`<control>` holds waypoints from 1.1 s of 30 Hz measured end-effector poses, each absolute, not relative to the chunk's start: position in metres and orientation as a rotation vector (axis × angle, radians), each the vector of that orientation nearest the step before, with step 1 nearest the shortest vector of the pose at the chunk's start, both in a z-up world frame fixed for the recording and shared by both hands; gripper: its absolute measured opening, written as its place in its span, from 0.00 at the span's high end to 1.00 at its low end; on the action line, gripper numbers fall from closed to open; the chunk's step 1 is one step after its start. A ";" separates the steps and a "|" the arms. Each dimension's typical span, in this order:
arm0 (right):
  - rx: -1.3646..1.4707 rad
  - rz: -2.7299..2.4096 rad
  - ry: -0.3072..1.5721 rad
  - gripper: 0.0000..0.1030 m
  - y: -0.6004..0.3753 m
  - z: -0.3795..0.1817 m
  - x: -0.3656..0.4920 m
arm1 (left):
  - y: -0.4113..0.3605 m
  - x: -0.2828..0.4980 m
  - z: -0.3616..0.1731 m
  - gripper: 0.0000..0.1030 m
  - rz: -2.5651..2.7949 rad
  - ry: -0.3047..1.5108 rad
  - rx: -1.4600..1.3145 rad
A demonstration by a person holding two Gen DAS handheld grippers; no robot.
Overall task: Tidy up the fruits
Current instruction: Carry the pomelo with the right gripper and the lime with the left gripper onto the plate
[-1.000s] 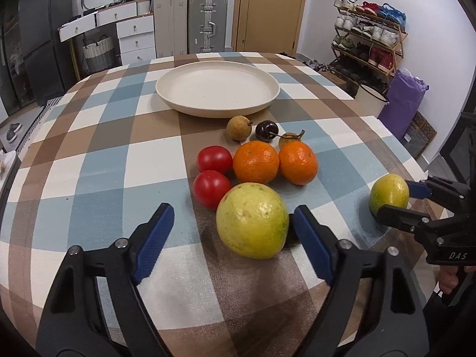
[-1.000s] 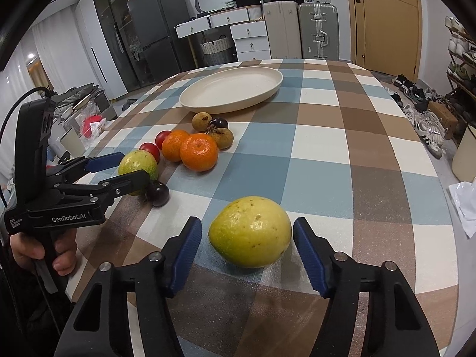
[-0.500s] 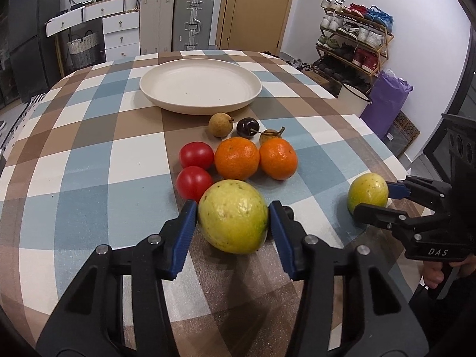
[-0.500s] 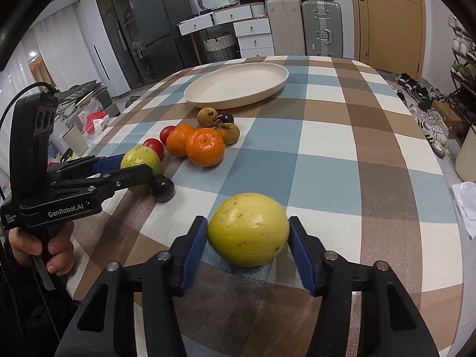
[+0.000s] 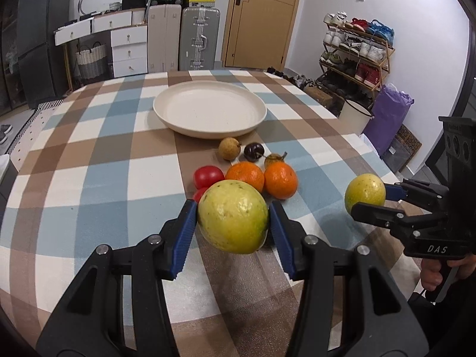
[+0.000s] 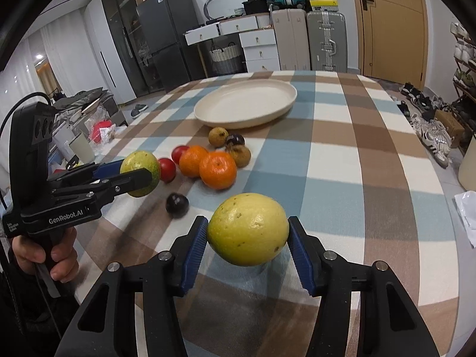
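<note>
My left gripper [image 5: 233, 218] is shut on a large yellow-green fruit [image 5: 232, 208], held a little above the checked tablecloth; from the right wrist view the same gripper [image 6: 138, 175] and fruit [image 6: 137, 160] hang at the left. My right gripper [image 6: 248, 232] is shut on a yellow fruit [image 6: 248, 223]; in the left wrist view it [image 5: 369, 199] grips that fruit [image 5: 364, 192] at the right. Beyond lie two oranges [image 5: 245, 175], two tomatoes [image 5: 208, 175], small brown fruits [image 5: 229, 148] and a dark plum [image 5: 253, 151]. The cream plate [image 5: 208, 108] stands empty behind them.
Another dark plum [image 6: 177, 205] lies alone on the cloth between the two grippers. A person's hands hold both gripper handles at the table's near edge. Around the table stand a shoe rack [image 5: 357, 47], suitcases [image 5: 199, 41], drawers and a fridge.
Both grippers stood open around their fruits a second ago and have since shut on them. The left one has lifted its fruit off the cloth; the right has barely moved.
</note>
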State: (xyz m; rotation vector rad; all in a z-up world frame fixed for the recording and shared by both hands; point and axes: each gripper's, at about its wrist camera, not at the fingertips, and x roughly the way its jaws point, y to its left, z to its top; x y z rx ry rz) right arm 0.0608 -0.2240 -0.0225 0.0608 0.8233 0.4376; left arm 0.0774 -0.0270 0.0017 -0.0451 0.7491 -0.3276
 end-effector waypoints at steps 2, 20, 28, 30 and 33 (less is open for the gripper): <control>0.061 0.444 0.804 0.47 -0.222 -0.014 0.064 | -0.023 0.077 0.009 0.54 -0.317 0.731 -0.051; 0.096 0.488 0.714 0.47 -0.199 0.040 0.113 | 0.006 0.104 0.047 0.54 -0.209 0.648 -0.050; 0.101 0.483 0.722 0.47 -0.188 0.041 0.145 | 0.013 0.134 0.048 0.54 -0.181 0.646 -0.052; 0.107 0.480 0.726 0.47 -0.186 0.039 0.153 | 0.014 0.141 0.046 0.54 -0.178 0.650 -0.051; 0.118 0.481 0.736 0.47 -0.183 0.036 0.166 | 0.015 0.155 0.042 0.54 -0.173 0.662 -0.057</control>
